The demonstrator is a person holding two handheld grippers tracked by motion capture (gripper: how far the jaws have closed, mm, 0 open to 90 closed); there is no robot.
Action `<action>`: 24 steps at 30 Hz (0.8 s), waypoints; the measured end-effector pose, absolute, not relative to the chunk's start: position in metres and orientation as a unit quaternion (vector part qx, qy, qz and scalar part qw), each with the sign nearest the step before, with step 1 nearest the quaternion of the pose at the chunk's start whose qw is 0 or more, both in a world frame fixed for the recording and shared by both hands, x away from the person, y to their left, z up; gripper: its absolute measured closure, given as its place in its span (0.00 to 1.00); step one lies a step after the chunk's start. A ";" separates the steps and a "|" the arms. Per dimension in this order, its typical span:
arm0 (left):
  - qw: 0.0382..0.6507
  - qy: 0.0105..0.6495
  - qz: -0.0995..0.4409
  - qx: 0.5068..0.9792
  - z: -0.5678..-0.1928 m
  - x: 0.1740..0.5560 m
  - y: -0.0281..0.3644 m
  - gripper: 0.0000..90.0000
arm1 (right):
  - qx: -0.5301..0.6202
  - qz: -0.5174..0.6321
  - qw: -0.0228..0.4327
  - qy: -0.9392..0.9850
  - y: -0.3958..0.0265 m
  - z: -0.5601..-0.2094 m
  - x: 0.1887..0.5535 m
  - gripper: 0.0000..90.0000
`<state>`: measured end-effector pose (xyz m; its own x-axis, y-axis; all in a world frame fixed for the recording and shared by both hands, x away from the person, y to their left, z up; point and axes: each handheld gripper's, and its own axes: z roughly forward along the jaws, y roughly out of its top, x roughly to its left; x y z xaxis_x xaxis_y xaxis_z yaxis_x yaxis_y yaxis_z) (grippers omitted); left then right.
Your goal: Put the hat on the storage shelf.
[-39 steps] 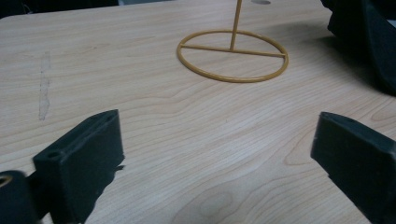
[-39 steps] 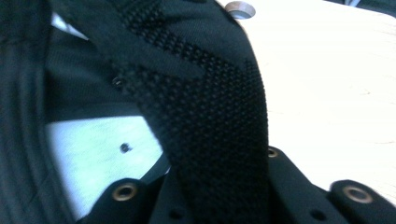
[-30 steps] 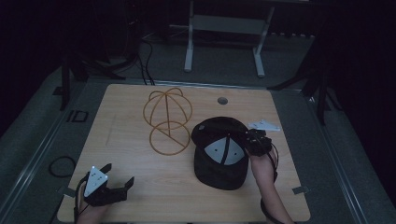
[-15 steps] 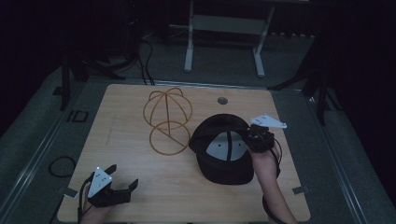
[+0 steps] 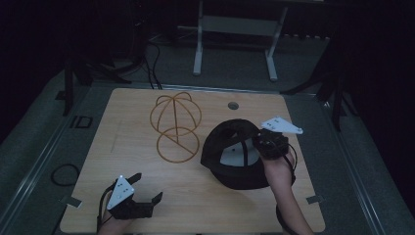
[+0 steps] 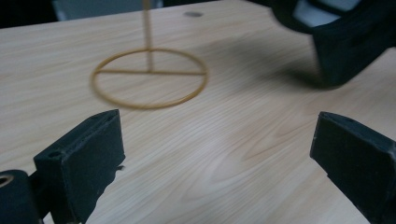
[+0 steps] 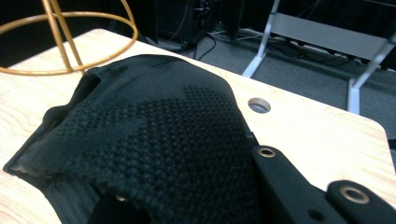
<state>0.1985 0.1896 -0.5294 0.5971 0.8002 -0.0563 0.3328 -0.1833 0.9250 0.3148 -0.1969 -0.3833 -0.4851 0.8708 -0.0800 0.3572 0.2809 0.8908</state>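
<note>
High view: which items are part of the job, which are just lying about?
In the job:
- black cap, held by the right gripper
- gold wire hat stand, next to the cap
- left gripper, open over bare table

Lying about:
- cable loop on the floor
- white frame behind the table

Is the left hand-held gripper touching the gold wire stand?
Apart. In the left gripper view, bare table lies between the open left hand-held gripper and the gold wire stand.
</note>
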 end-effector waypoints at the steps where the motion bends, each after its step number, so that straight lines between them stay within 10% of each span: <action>1: 0.514 0.382 0.225 0.734 -0.527 0.200 0.186 0.05 | 0.410 0.434 0.298 0.745 -0.196 -0.382 0.314 0.99; 24: 0.532 0.326 0.182 0.760 -0.495 0.233 0.118 0.07 | 0.382 0.450 0.287 0.755 -0.185 -0.380 0.297 0.99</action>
